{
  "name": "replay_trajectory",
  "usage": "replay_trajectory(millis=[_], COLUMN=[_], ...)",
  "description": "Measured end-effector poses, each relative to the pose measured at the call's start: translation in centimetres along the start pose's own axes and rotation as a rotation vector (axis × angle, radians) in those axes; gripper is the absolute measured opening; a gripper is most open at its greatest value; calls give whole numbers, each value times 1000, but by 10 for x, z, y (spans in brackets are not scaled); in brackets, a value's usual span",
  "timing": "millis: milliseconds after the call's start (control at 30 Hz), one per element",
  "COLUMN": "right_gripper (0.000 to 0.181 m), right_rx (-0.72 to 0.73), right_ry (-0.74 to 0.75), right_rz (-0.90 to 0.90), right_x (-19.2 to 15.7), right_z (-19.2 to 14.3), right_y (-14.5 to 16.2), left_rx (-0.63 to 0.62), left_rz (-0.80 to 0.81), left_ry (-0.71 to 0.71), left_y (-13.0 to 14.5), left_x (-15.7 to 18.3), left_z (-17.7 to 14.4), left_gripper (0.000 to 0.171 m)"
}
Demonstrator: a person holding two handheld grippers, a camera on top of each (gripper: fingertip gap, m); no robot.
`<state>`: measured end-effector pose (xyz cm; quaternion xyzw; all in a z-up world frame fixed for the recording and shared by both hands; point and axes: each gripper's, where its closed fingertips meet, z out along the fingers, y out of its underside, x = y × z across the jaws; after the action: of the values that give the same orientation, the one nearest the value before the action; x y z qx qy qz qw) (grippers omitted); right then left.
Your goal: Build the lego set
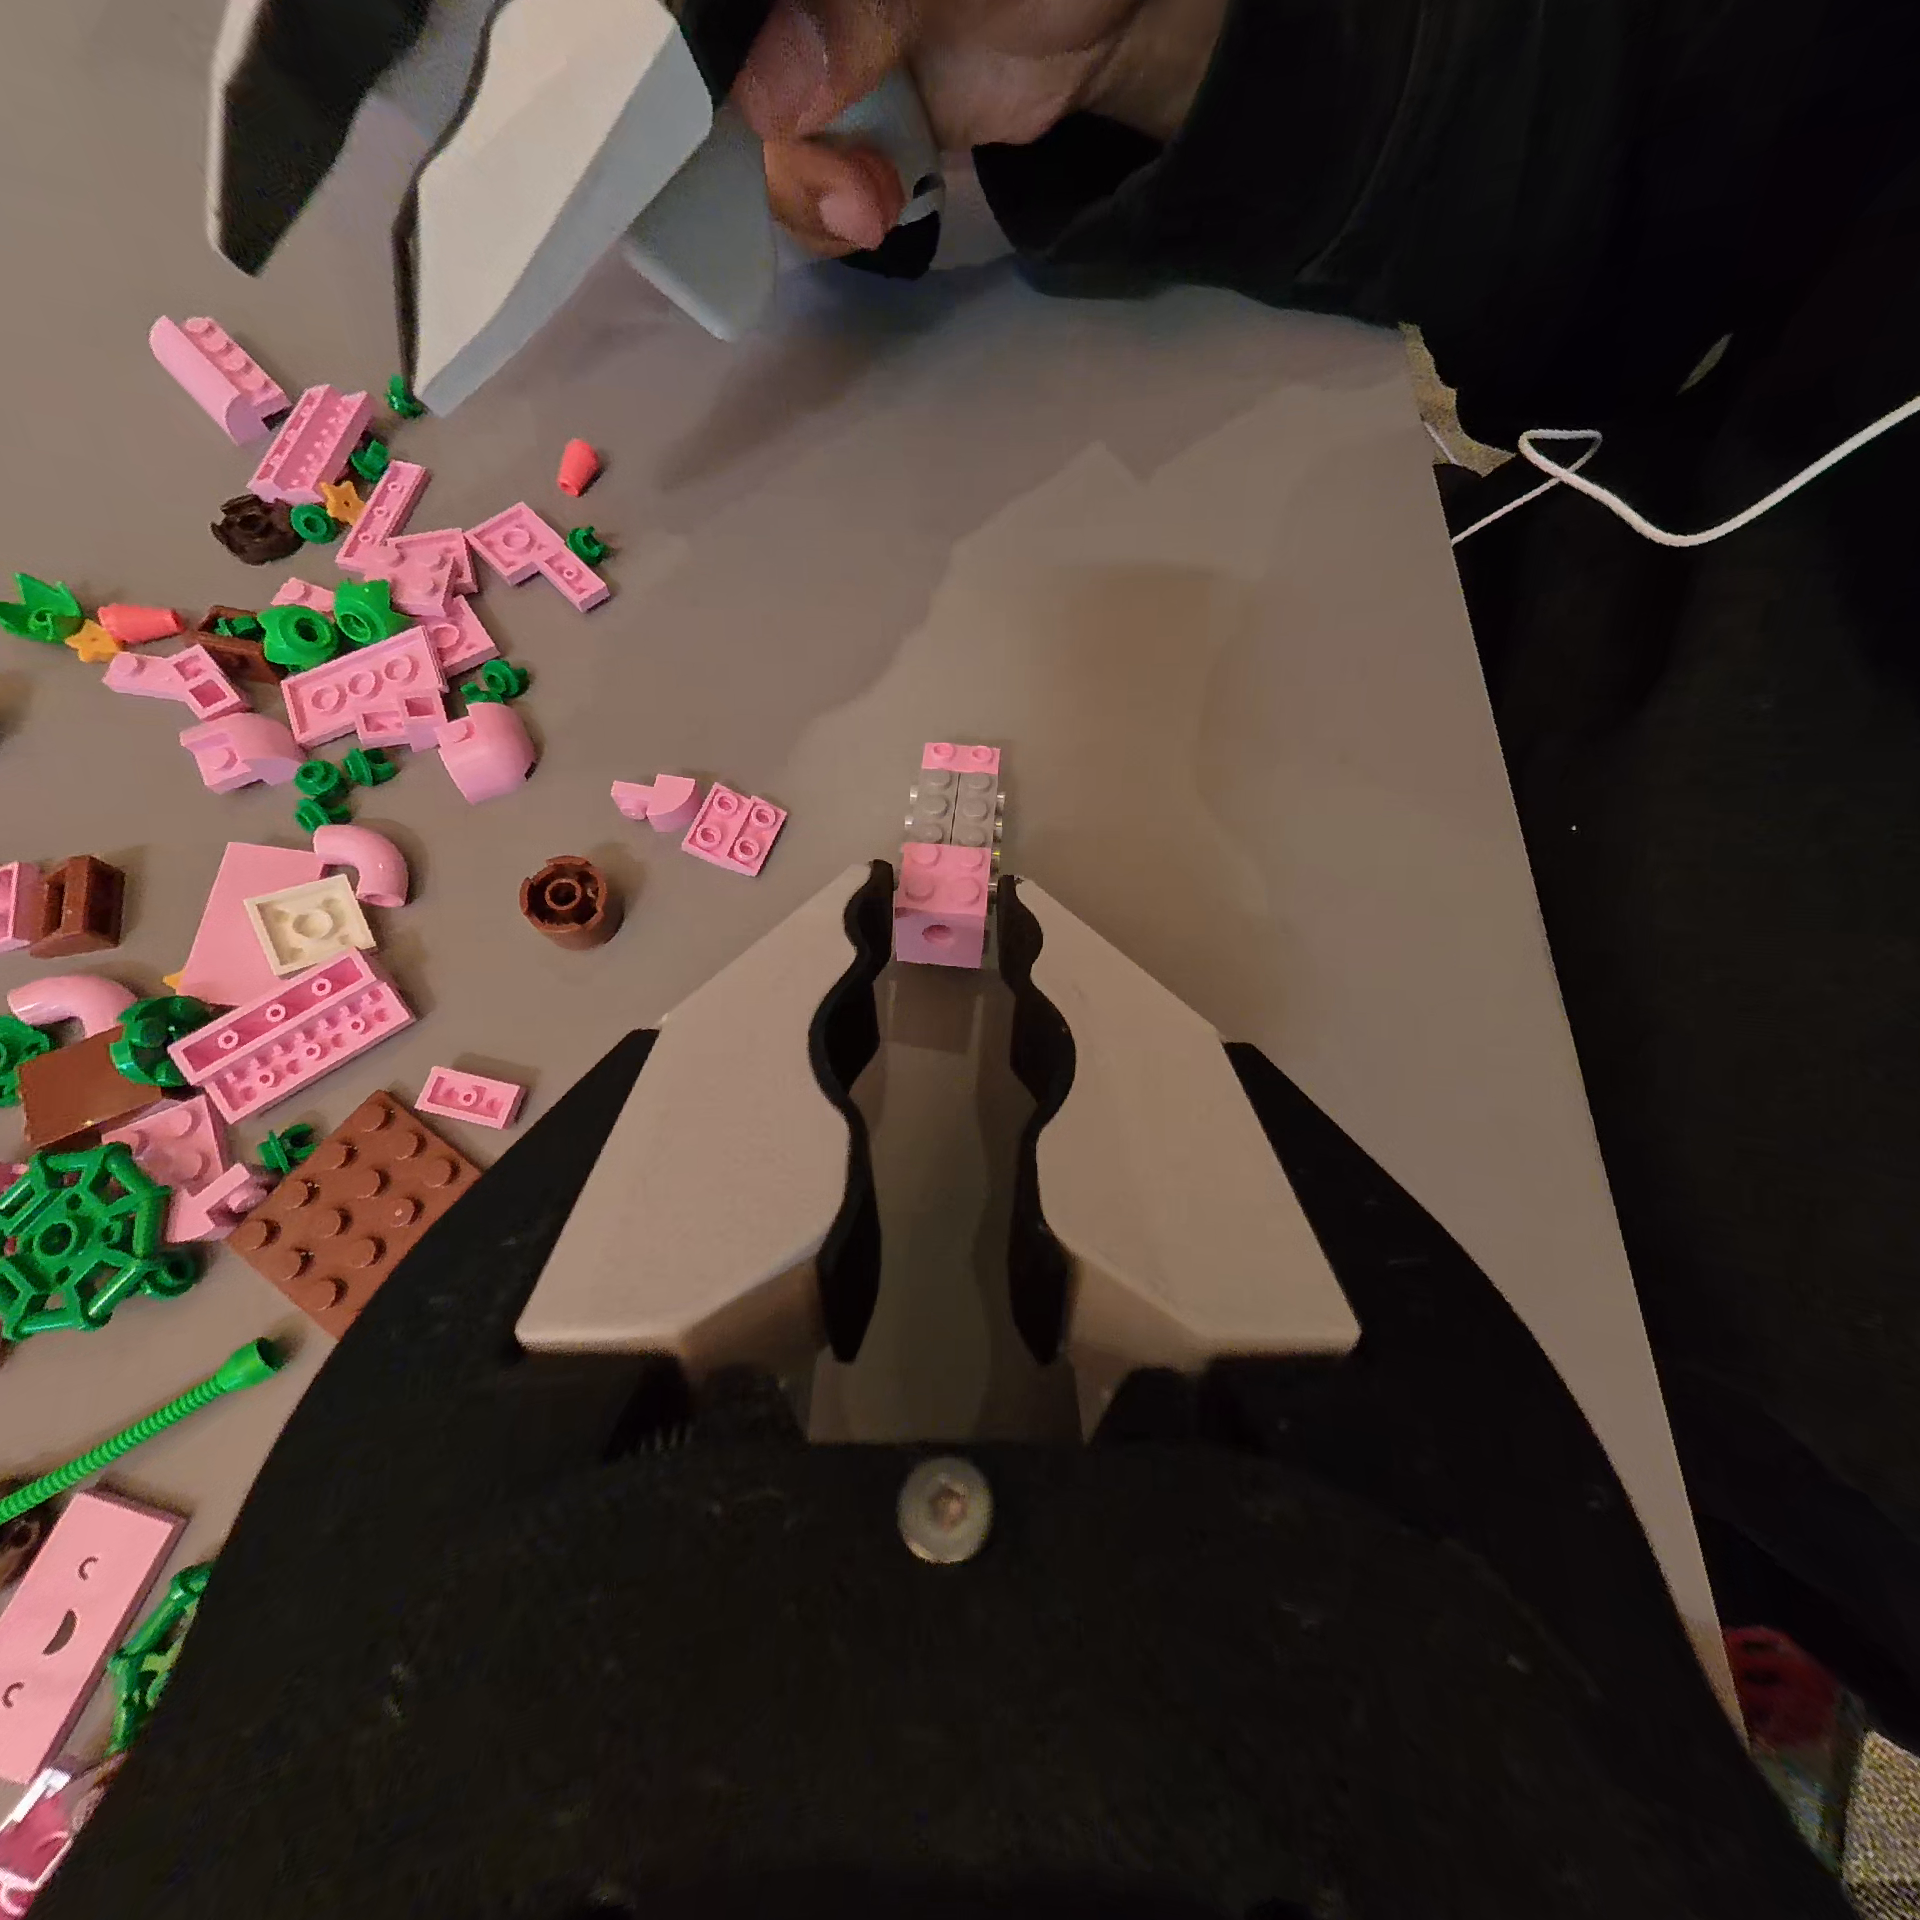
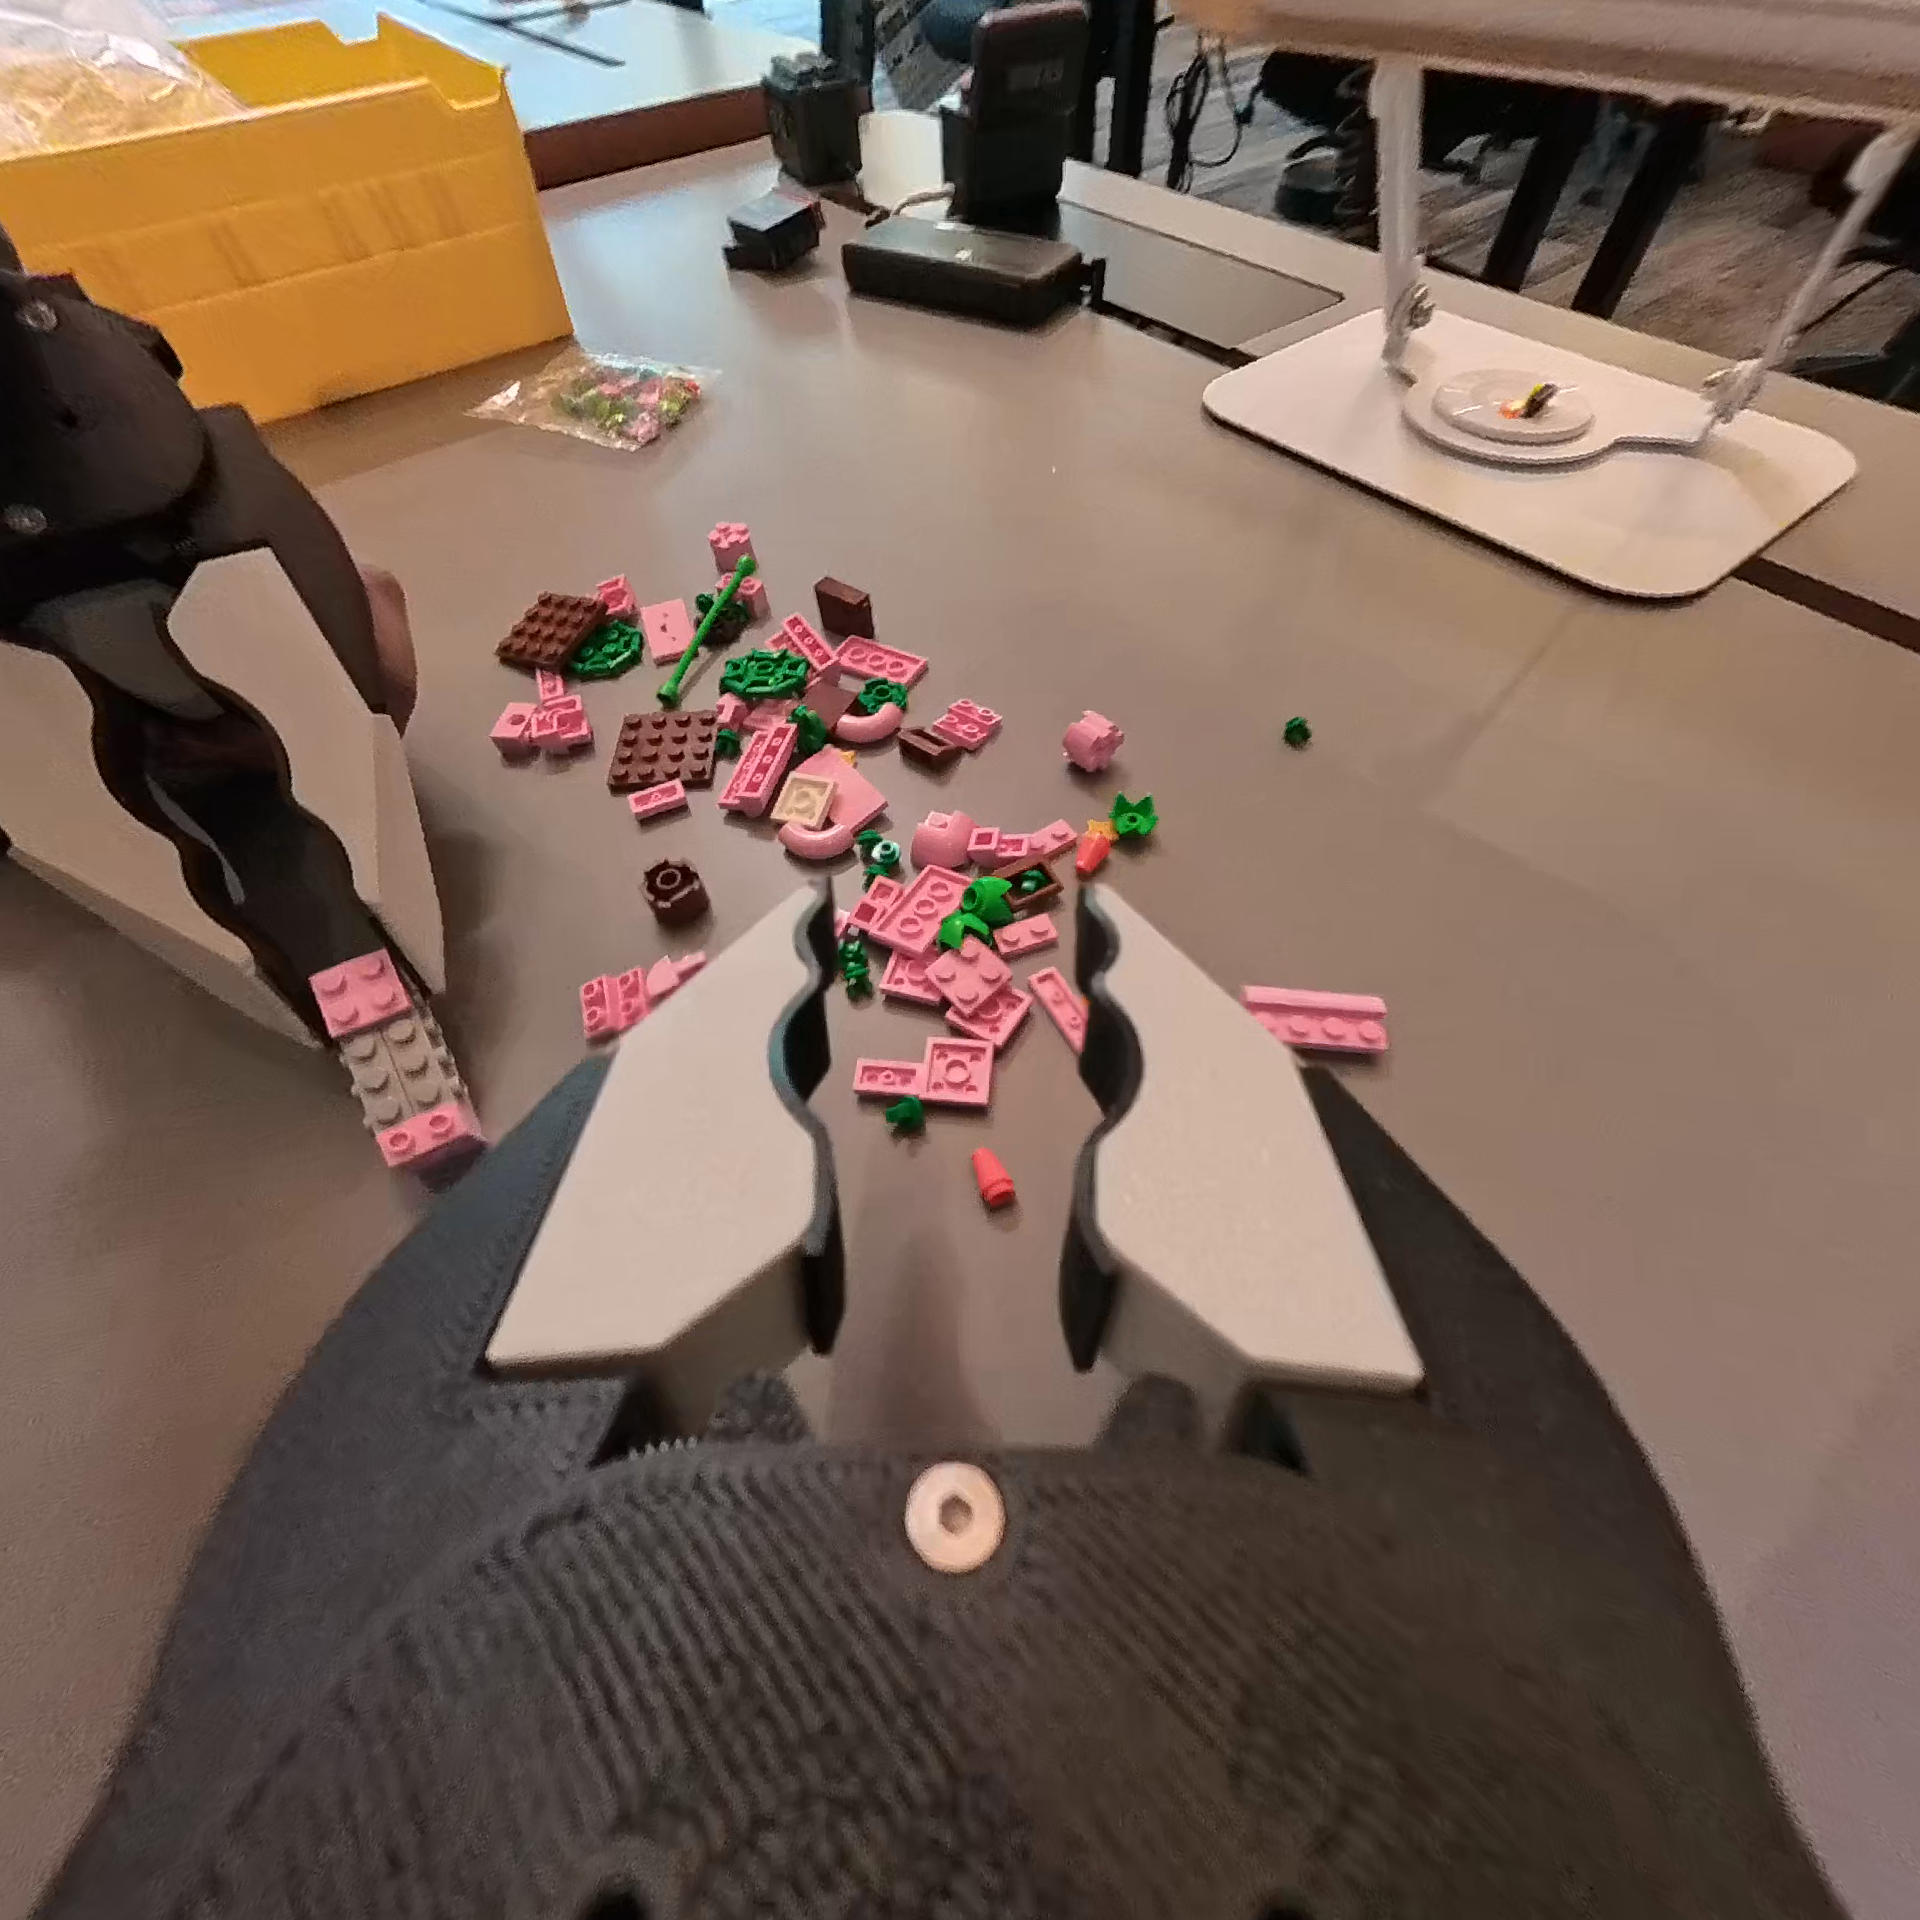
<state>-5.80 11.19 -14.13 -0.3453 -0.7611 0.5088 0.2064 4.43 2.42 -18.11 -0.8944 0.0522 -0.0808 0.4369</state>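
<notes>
Left gripper clamps the pink end of the pink-and-grey assembly, far end resting on the table. Right gripper, jaws apart and empty, hangs over the loose brick pile at 12 o'clock. Judgement: pick one plate cleanly, keep the assembly steady. Green bits crowd the pink plates; red cone lies at 6 o'clock of the pile. Yellow box at 10 o'clock, well apart.

Wrist views face each other, sharing brick pile.
</notes>
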Motion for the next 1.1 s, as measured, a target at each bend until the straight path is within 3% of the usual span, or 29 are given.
replay_trajectory(millis=[467, 733, 967, 1100], right_gripper=[14, 31, 30, 27], right_rx=[-139, -256, -301, -302], right_ry=[-84, -91, 10, -75], right_rz=[-3, -51, -21, 77], right_x=[-10, -17, 8, -2], right_z=[6, 15, 5, 7], right_y=[23, 43, 49, 51], left_rx=[25, 20, 21, 16], left_rz=[-9, -15, -56, -53], left_ry=[9, 3, -15, -18], left_y=[-3, -2, -2, -1], left_x=[0, -1, -8, -8], left_z=[-3, -2, -2, -2], left_gripper=[18, 18, 17, 17])
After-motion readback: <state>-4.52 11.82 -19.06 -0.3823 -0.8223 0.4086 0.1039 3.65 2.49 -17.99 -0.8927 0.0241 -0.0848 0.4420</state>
